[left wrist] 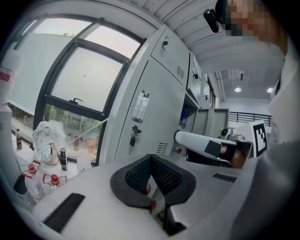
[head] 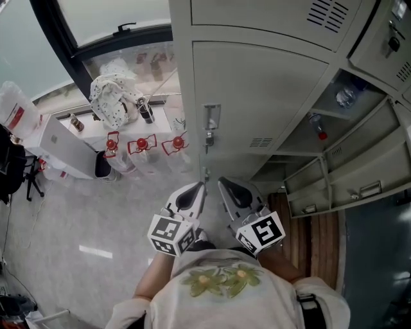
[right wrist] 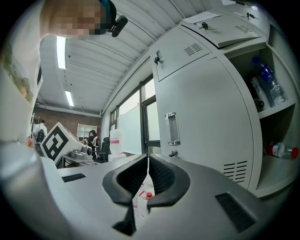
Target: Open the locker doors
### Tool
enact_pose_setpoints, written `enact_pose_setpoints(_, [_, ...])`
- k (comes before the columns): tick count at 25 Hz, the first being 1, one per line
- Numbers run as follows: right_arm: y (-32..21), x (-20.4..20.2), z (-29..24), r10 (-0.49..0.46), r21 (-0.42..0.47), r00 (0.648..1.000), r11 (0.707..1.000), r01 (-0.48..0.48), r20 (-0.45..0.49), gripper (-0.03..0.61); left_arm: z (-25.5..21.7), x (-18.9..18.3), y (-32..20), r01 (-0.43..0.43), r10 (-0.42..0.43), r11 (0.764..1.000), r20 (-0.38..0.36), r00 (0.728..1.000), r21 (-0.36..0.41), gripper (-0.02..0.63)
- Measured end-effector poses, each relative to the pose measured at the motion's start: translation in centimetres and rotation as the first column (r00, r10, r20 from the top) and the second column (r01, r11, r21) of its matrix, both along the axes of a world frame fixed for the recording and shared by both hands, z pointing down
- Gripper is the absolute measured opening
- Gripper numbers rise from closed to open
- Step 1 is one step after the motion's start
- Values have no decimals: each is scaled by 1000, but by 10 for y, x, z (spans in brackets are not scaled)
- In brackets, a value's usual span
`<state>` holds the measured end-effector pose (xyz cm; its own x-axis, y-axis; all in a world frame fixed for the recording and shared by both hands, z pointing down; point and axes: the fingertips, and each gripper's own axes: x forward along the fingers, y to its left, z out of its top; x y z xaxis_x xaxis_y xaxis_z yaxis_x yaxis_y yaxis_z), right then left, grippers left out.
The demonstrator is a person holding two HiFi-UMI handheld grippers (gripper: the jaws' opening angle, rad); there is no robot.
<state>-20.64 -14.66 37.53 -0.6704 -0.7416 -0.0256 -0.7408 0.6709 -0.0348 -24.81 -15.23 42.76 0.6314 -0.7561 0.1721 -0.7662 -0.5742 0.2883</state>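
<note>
**Head view.** The left tool (head: 200,187) and right tool (head: 223,185) are held side by side, near each other but apart. Both point at the closed locker door (head: 257,96). Neither touches it. Their tips lie just short of its lower part, below the key (head: 209,138) that hangs in the lock under the handle (head: 211,117). A second closed door (head: 257,13), with vents, sits above.

**Left gripper view.** The jaws of the left tool are together, with the pads meeting at their tips and nothing gripped between them. The locker door stands ahead at a slant, with the handle and key near its closer edge. The right tool shows at the right side of this view.

**Right gripper view.** The jaws of the right tool are likewise closed tip to tip and hold nothing. The locker door fills the middle of the view. The handle and key appear just above the jaw tips in the picture, well clear of them.

**Surroundings.** To the right of the closed door an open locker (head: 334,128) shows its shelves. A clear bottle (head: 347,96) is on the upper shelf and a red-capped bottle (head: 316,125) is on the one below. To the left, three red-capped jugs (head: 141,151) stand on the floor (head: 64,218) by a window (head: 96,19). A white dotted bag (head: 112,99) lies on the ledge behind them.
</note>
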Motion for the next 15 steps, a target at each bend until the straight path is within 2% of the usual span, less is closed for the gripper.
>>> enact_pose_setpoints(13, [-33,-17,-9,64,24,998,998,-64,-11,36,5,-17,-21,-18,18,1000,-10,1000,-13,29])
enact_pose_setpoints(15, [-37,-20,-10,69,22,998,997,-69,-12,89,5,-20,-24,-19,18,1000,-13,1000,-13,29])
